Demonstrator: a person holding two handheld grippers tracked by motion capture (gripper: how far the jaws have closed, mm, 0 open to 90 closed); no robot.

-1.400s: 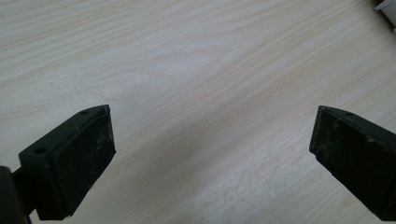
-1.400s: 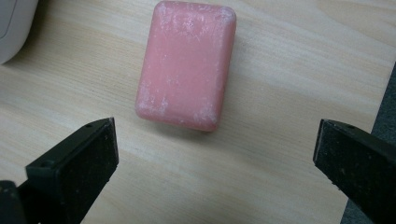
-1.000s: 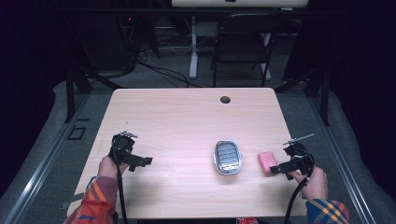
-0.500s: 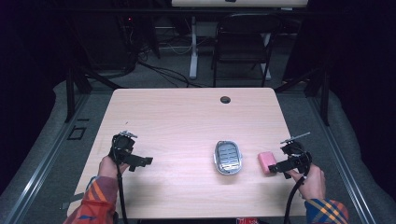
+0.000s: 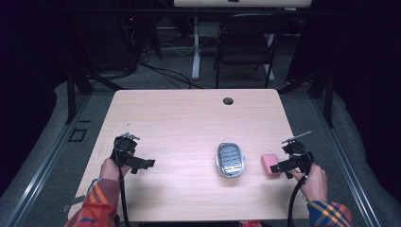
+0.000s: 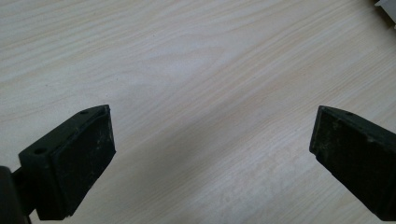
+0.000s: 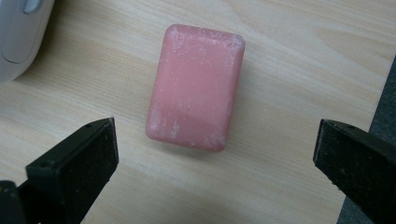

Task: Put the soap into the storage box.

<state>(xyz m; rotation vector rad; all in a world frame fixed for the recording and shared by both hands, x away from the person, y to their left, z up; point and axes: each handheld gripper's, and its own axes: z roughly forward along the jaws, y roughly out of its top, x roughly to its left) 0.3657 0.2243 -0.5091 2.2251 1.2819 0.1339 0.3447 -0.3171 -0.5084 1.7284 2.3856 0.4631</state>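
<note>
Right gripper view: pink soap bar point(image 7: 195, 87) lies just ahead of the open right tongs point(image 7: 215, 163).

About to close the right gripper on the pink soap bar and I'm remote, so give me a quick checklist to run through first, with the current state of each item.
1. Right gripper jaws open wide enough: ok, they stand apart wider than the pink soap bar.
2. Bar between the jaws: not ok, in the right gripper view it lies ahead of the jaw tips, not between them.
3. Bar free of neighbours: ok, it lies flat on the wooden table, apart from the grey soap dish.
4. Table edge margin: cannot tell exactly; the edge runs close beside the right jaw.
5. Left gripper out of the way: ok, open over bare table at the left.
</note>
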